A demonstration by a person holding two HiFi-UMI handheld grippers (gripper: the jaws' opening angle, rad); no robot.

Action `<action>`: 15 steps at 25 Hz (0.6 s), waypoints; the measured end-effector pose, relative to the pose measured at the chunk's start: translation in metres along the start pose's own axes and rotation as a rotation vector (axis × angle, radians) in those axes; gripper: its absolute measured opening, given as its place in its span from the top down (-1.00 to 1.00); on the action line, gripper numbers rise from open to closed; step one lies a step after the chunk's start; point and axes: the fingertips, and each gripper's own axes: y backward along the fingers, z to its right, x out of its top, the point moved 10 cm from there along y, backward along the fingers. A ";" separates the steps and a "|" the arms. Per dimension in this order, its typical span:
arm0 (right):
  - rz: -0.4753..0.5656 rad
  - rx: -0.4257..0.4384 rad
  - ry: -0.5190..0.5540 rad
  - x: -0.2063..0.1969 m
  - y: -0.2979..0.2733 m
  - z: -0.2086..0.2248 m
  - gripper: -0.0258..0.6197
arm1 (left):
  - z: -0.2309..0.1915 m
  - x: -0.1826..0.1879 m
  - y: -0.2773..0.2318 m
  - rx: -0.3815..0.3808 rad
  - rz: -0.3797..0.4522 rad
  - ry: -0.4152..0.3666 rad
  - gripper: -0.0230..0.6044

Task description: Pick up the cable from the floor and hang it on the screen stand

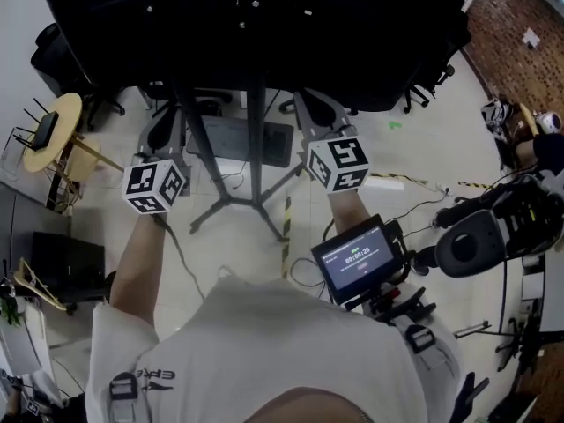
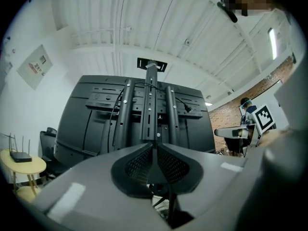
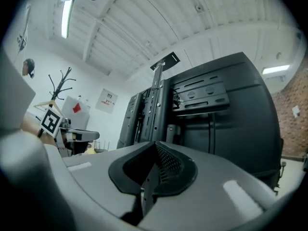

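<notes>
Toward the screen stand (image 1: 256, 148) both forearms (image 1: 139, 258) (image 1: 351, 208) extend.

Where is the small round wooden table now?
In the head view, the small round wooden table stands far left, near a black office chair and left of the black screen stand.

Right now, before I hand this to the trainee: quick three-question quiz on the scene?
1. True or false: the right gripper is shut.
2. What sits on the round table in the left gripper view? A) router B) mug C) laptop
3. Fill in: in the head view, the wall at upper right is made of ___.
Key: 1 true; 2 A; 3 brick.
</notes>
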 end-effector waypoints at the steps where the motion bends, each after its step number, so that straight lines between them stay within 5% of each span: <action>1: 0.000 0.019 -0.022 -0.006 0.006 -0.002 0.88 | 0.007 -0.002 0.009 0.012 -0.003 -0.005 0.83; 15: -0.066 0.100 -0.139 -0.058 0.106 -0.070 0.88 | 0.080 -0.052 0.122 0.004 -0.082 -0.044 0.89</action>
